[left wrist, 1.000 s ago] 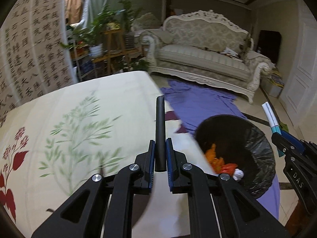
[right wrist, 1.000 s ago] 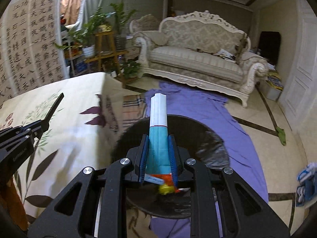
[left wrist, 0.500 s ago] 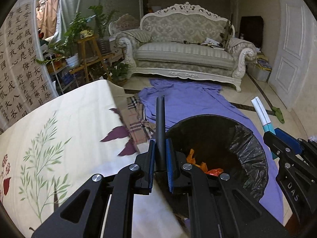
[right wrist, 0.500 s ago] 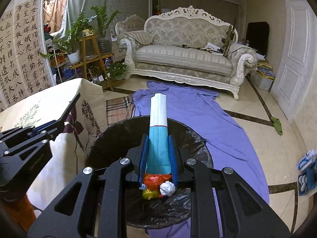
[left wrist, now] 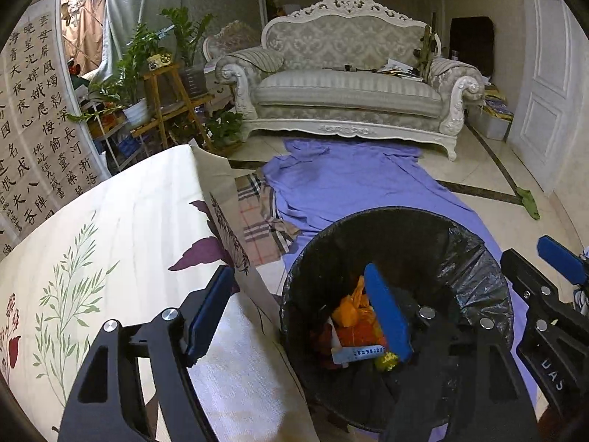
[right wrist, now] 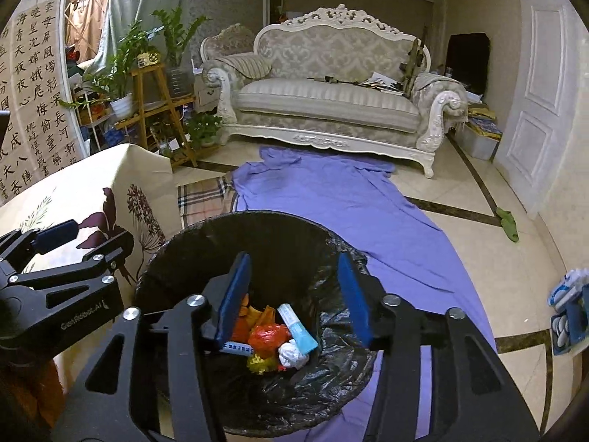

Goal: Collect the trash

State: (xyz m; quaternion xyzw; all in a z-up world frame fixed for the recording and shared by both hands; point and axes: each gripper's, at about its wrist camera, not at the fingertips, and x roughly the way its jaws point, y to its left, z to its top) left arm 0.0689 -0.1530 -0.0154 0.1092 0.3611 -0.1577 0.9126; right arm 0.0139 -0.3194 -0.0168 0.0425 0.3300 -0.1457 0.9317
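Observation:
A round bin with a black liner (left wrist: 475,254) (right wrist: 184,243) stands on the floor beside the table. My left gripper (left wrist: 298,313) (right wrist: 84,239) hovers over its near left rim, jaws opening, nothing between them. My right gripper (right wrist: 294,294) (left wrist: 537,261) hangs above the bin's mouth, jaws also opening and empty. A teal and white carton (right wrist: 298,331) lies inside on orange and red wrappers (right wrist: 268,335) (left wrist: 353,316) and a white crumpled paper (right wrist: 291,353). The black stick is not visible in either view.
The table with a cream floral cloth (left wrist: 110,228) (right wrist: 73,184) borders the bin on the left. A purple sheet (left wrist: 349,184) and a plaid cloth (left wrist: 254,213) cover the floor toward a white sofa (left wrist: 346,88). Slippers (right wrist: 567,316) lie at the right.
Both grippers moved from the table side to over the bin and opened. The black stick has left the left jaws, and the carton dropped from the right jaws into the bin.

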